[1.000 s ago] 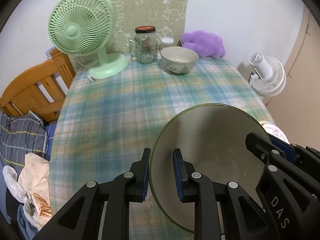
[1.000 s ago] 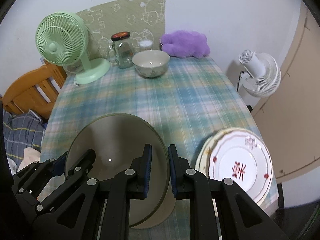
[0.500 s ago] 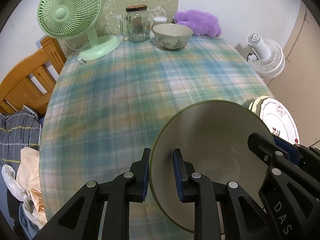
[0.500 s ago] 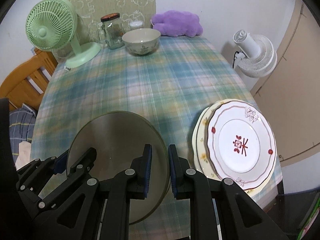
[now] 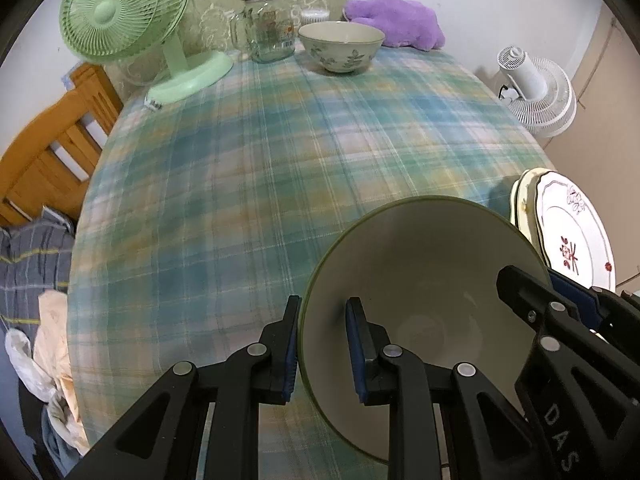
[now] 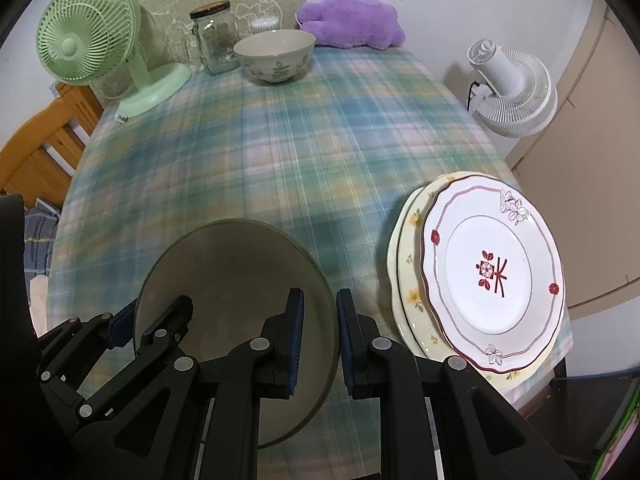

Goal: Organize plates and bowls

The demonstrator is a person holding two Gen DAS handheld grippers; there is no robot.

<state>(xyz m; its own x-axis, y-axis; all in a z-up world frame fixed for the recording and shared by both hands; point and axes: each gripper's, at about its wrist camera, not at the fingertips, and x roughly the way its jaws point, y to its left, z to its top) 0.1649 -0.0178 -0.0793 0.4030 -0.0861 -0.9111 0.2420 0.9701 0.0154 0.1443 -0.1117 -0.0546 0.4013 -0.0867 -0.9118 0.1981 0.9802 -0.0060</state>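
Observation:
A large green-rimmed bowl is held above the near edge of the table by both grippers. My left gripper is shut on its left rim. My right gripper is shut on its right rim, and the bowl also shows in the right wrist view. A stack of two plates, the top one white with a red motif, lies at the near right edge of the table. A floral bowl stands at the far end of the table.
A plaid cloth covers the table. At the far end stand a green fan, a glass jar and a purple plush. A white fan stands off the right side, a wooden chair off the left.
Both grippers have lifted with the green-rimmed bowl and pulled back; the table's far end sits higher in the views and the plates show more fully.

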